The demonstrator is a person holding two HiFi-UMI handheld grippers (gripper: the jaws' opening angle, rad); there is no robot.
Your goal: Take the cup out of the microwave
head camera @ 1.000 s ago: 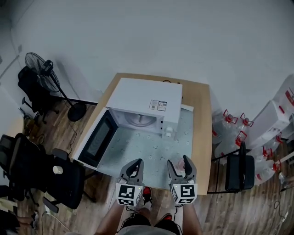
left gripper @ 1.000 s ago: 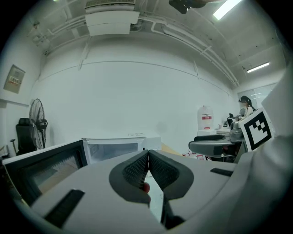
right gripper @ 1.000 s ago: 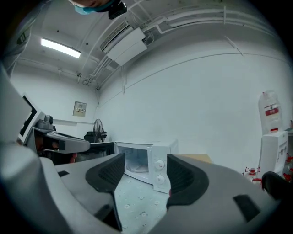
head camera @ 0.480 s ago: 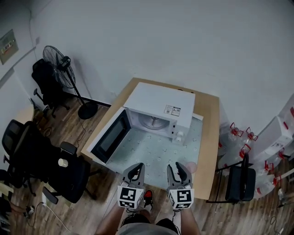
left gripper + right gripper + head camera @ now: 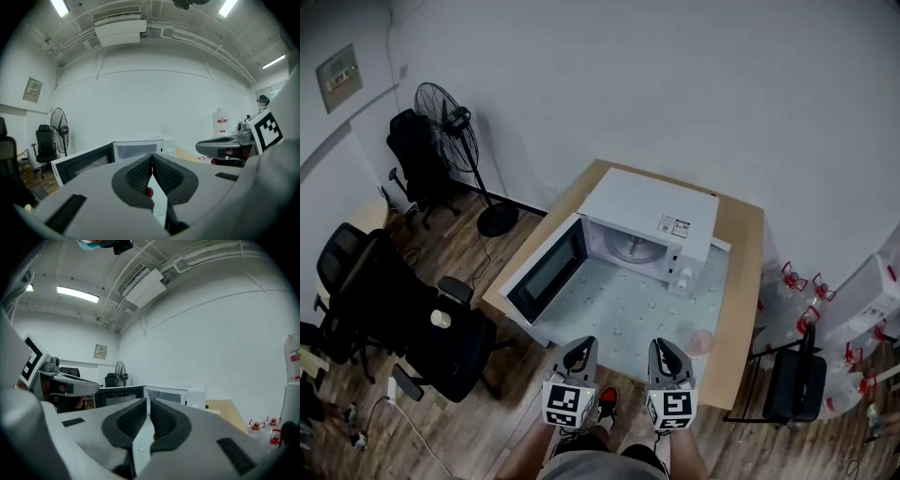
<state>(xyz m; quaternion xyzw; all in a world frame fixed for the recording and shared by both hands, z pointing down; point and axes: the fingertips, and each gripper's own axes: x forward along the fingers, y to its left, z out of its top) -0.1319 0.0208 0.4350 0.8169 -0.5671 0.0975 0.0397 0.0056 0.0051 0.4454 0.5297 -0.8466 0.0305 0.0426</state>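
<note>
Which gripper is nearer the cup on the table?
Right. The right gripper, jaws closing on nothing, sits just left of and below the cup in the head view; the left gripper is farther left, beyond it.

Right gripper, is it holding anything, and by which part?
Nothing. The right gripper's jaws are closing on empty air; the cup stands free on the table.

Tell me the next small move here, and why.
Probably bring the left tool to the microwave door and swing it shut. The cup already stands out on the mat, the microwave looks empty inside, and its door hangs wide open.
</note>
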